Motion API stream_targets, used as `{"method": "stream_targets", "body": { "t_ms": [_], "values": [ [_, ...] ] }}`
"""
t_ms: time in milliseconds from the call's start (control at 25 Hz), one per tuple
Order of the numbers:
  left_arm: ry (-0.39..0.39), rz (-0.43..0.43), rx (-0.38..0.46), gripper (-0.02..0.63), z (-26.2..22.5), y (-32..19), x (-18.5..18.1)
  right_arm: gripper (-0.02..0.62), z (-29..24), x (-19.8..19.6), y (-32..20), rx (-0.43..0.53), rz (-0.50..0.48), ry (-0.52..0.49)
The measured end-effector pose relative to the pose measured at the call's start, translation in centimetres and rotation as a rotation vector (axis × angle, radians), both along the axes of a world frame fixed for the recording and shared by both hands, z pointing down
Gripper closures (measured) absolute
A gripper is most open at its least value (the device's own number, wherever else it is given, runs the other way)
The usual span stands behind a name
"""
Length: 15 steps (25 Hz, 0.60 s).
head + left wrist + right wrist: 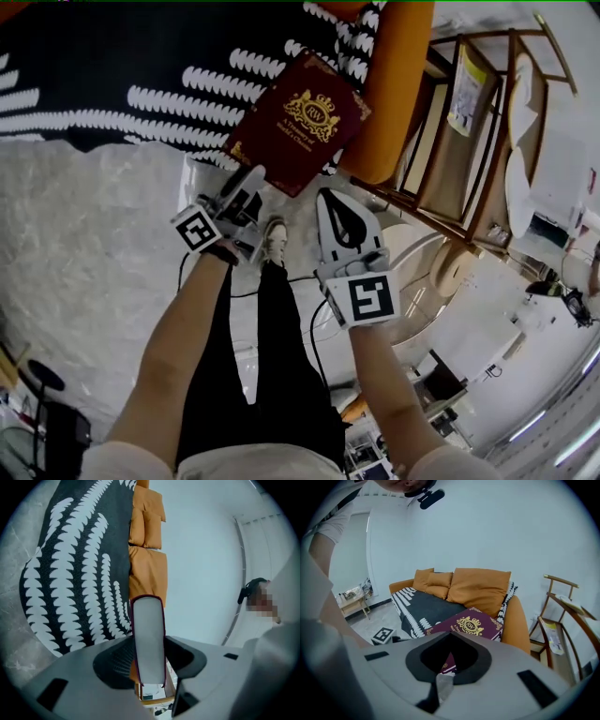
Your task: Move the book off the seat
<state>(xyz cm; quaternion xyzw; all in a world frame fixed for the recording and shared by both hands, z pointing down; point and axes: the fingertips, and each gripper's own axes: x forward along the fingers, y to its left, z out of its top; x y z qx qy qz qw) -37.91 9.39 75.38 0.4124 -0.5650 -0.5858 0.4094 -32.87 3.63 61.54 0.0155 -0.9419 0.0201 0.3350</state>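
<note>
- A maroon book point(298, 122) with a gold crest hangs in the air over the front edge of an orange sofa point(403, 84), clear of the seat and just beside the sofa's arm.
- The left gripper point(246, 187) is clamped across the book's thickness near its lower corner. Its own view shows the pale page block pinched between the two jaws.
- The right gripper point(328, 199) sits just beside the book's lowest corner. Its jaws look drawn together with nothing between them.
- Handling, as a judgement: it looks like a thick hardback, so it should be stiff and fairly heavy. It is not fragile, but the smooth cover could slip.
- Held near one corner, the book's weight is likely to lever it downward. A grip nearer the middle of the long edge, or the right gripper supporting the far side, would probably steady it.
- Count:
  - one book
  - two grippers
  - one sofa
  - one black throw point(112, 56) with a white leaf print, spread over the seat
  - at least three orange cushions point(480, 590) along the back
  - one wooden rack point(487, 122) beside the sofa's arm
</note>
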Motion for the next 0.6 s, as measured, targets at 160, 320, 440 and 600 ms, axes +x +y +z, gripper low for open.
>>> {"method": "stream_targets", "body": {
  "t_ms": [160,320,440,600],
  "values": [
    [0.004,0.069,0.024,0.394,-3.7,-1.0,1.4,0.574,-3.2,2.8,-1.6,0.021,0.094,0.006],
    [-0.004,0.146,0.029,0.394,-8.1,-1.8,3.3,0.574,-7.9,7.5,-3.7,0.045,0.222,0.033],
    [-0.038,0.211,0.060,0.394,-11.6,-2.7,4.5,0.574,-11.5,10.8,-5.2,0.072,0.326,-0.006],
    [-0.037,0.274,0.077,0.394,-14.3,-4.7,8.2,0.574,-14.3,15.5,-6.8,0.091,0.417,-0.020]
  ]
}}
